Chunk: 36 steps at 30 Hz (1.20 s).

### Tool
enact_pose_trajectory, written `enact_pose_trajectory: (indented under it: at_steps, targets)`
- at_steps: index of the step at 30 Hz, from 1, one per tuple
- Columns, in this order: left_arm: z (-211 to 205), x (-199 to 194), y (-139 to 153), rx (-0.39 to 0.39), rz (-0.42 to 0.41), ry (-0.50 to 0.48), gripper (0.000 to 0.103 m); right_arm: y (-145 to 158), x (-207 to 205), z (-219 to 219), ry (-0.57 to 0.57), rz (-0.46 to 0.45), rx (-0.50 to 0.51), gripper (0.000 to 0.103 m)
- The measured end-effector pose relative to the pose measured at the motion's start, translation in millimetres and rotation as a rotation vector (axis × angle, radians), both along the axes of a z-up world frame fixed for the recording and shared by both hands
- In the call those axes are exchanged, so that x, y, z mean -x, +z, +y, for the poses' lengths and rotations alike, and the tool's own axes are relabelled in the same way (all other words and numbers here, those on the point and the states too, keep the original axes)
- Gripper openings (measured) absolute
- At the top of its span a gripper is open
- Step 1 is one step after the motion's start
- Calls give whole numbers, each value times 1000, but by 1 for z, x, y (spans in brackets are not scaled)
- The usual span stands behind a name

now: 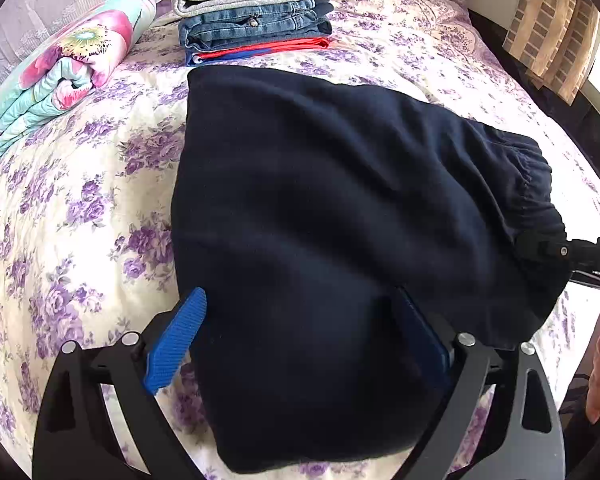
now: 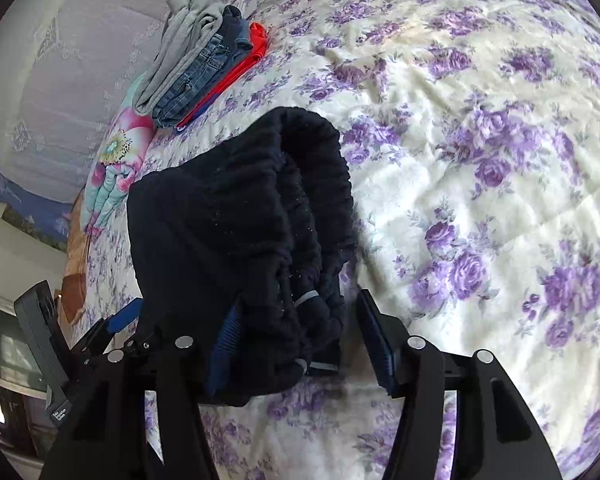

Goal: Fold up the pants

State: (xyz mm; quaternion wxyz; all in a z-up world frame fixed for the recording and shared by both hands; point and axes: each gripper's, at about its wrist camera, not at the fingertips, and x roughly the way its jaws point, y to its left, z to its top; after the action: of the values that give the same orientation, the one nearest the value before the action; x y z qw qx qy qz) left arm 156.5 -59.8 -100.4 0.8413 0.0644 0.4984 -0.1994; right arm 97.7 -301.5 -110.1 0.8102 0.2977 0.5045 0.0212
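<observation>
The dark navy pants (image 1: 320, 208) lie folded in a thick bundle on the floral bedspread (image 1: 80, 200). My left gripper (image 1: 300, 308) is open, its blue fingers (image 1: 176, 340) spread wide on either side of the bundle's near end. The elastic waistband (image 2: 300, 208) shows in the right wrist view, bunched up. My right gripper (image 2: 300, 328) is open, with the waistband cloth between its blue fingers (image 2: 374, 340). The right gripper also shows in the left wrist view (image 1: 572, 254) at the bundle's right edge.
A stack of folded clothes (image 1: 256, 12), grey over denim over red, sits at the far side of the bed. A rolled floral quilt (image 1: 60, 76) lies at the far left. A dark bed frame and curtain (image 1: 552, 28) are at the right.
</observation>
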Motion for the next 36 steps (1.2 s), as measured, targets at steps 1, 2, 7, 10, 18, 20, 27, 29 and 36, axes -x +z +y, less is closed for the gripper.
enact_pose_trajectory:
  at_steps: [1, 2, 7, 10, 18, 20, 27, 29, 36]
  targets:
    - [5, 4, 5, 9, 4, 8, 84, 12, 3, -1, 1, -9, 50, 60]
    - [9, 8, 9, 19, 3, 11, 82, 26, 6, -2, -13, -22, 128, 60]
    - [24, 46, 18, 97, -6, -20, 82, 90, 4, 11, 6, -178, 390, 67]
    - [18, 62, 19, 107, -49, -56, 82, 92, -31, 35, 146, -174, 420, 66]
    - [-1, 63, 0, 25, -62, -75, 82, -1, -121, 63, 255, -1, 632, 76]
    - [-2, 64, 1, 25, -68, -82, 83, 2, -138, 59, 253, 19, 597, 76]
    - [17, 67, 11, 74, -39, -71, 82, 72, -153, 93, 362, -43, 528, 50]
    - [30, 62, 14, 104, -7, -44, 81, 89, -162, 121, 441, -89, 523, 50]
    - [96, 38, 39, 207, 54, 130, 75, 32, -237, 196, 601, 84, 422, 49]
